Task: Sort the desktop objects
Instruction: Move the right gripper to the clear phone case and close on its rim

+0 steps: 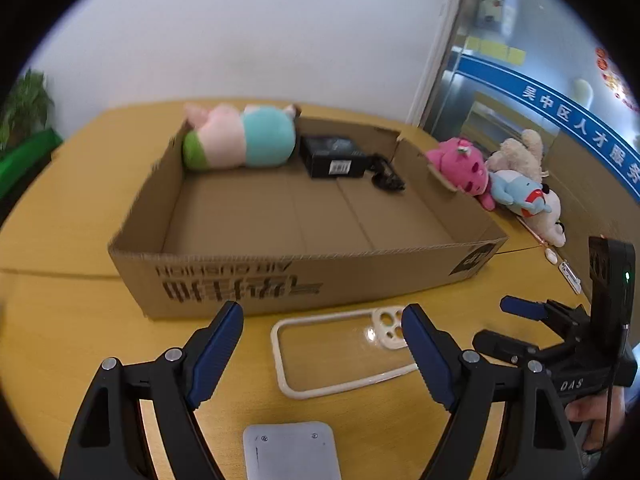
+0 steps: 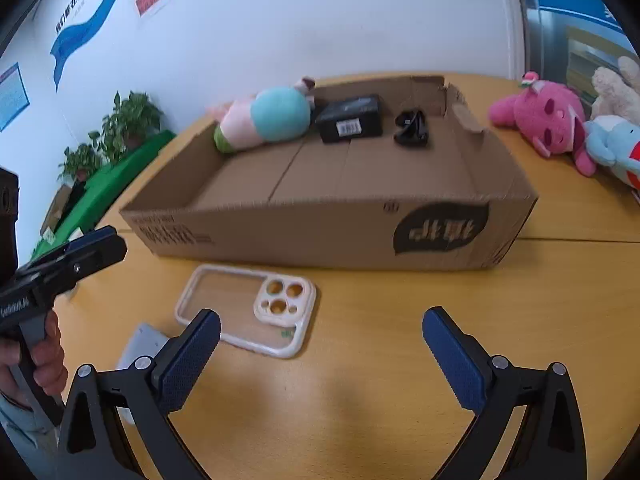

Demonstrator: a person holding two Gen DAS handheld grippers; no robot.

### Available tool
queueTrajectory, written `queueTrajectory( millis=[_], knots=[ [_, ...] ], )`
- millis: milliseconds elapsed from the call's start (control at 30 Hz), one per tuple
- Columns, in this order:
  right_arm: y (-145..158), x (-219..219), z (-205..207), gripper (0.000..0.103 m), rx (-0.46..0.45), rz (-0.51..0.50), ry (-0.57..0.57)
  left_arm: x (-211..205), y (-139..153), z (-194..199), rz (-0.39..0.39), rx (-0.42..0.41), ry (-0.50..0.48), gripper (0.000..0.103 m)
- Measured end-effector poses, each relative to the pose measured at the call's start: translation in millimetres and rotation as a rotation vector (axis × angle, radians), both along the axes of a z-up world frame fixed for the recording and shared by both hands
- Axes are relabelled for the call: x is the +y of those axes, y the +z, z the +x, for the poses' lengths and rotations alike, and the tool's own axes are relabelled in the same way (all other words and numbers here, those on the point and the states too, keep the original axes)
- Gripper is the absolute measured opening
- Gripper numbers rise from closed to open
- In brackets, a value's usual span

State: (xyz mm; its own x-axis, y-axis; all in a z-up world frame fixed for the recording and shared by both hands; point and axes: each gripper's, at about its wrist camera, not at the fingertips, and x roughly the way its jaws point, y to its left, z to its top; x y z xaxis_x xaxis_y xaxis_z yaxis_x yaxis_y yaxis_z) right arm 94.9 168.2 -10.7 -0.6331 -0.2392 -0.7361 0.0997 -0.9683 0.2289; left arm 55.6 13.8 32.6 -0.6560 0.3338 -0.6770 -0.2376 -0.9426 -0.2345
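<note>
Left wrist view: left gripper fingers spread wide, straddling the clear phone case flat on the worktop, likely lining up a pick. Right gripper also spread, holding nothing. Cardboard box just behind already holds the plush pig and black adapter.

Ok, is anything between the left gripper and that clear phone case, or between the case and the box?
Nothing visible. The left gripper is open with the phone case lying flat on bare table ahead. Only the cardboard box's near wall stands between case and box floor; it must be lifted over.
</note>
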Motion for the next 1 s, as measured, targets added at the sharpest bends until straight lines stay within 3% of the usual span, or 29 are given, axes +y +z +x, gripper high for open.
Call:
queueTrajectory(
  millis=[200,367,600,700,867,1000],
  knots=[
    [-24,-21,-18,0.103,-0.08,-0.057,0.094,-9,-38,-28,0.016,-0.216,0.023,0.08],
    [-40,-44,-34,0.102,-0.108,-0.062,0.187,-17,-63,-44,0.117,-0.341,0.033,0.08],
    [-52,-50,-49,0.102,-0.123,-0.153,0.218,-11,-72,-48,0.205,-0.379,-0.064,0.076],
    [-52,-54,-48,0.103,-0.115,-0.146,0.227,-8,-72,-48,0.174,-0.367,-0.075,0.076],
    [-53,-45,-46,0.101,-0.105,-0.151,0.199,-13,-73,-49,0.186,-0.364,-0.05,0.076],
    [-52,-44,-49,0.101,-0.108,-0.158,0.201,-3,-72,-52,0.176,-0.36,-0.09,0.076]
  ],
)
